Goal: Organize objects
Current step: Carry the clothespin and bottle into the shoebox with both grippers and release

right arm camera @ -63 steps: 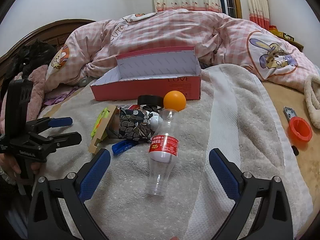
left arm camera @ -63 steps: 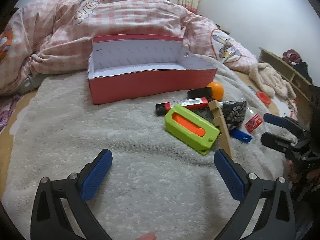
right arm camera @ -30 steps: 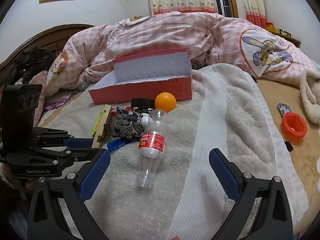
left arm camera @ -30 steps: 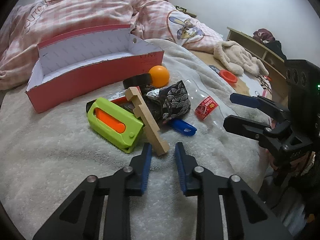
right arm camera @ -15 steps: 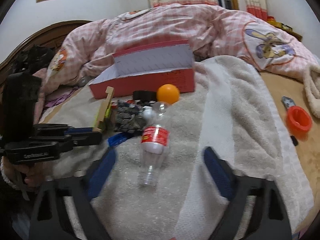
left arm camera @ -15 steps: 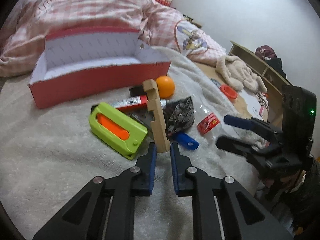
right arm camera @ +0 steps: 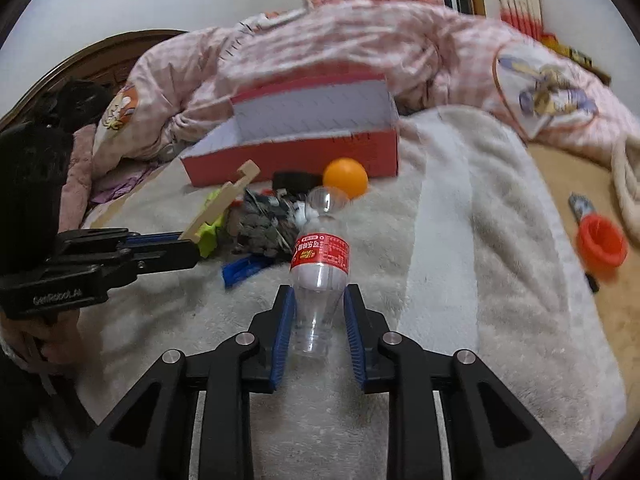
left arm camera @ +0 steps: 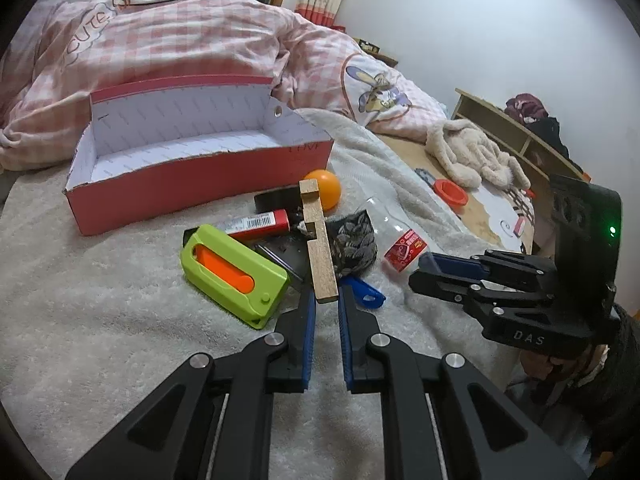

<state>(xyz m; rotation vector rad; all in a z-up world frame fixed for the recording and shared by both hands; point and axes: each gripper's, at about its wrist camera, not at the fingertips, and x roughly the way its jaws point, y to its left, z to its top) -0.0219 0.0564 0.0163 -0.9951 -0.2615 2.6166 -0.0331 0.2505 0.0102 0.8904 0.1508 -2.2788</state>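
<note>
My left gripper [left arm camera: 325,300] is shut on a wooden piece [left arm camera: 318,244] and holds its near end, tilted up over the pile; the piece also shows in the right wrist view [right arm camera: 220,204]. My right gripper [right arm camera: 319,300] is shut on the base of a clear plastic bottle [right arm camera: 320,256] with a red label, lying on the towel. An open red box [left arm camera: 192,160] stands behind the pile, empty inside. The pile holds a green-and-orange case [left arm camera: 234,270], an orange ball [left arm camera: 324,194], a patterned pouch [left arm camera: 354,246], a red tube [left arm camera: 256,224] and a blue clip [left arm camera: 366,292].
A pink checked duvet [left arm camera: 180,44] lies bunched behind the box. A red cup [right arm camera: 602,246] and a plush toy [left arm camera: 472,156] sit on the bare mat to the right of the grey towel [right arm camera: 460,240]. A wooden shelf [left arm camera: 516,132] stands at the far right.
My left gripper closed on the wooden piece and lifted its end. My right gripper moved forward and closed from wide open onto the bottle's base.
</note>
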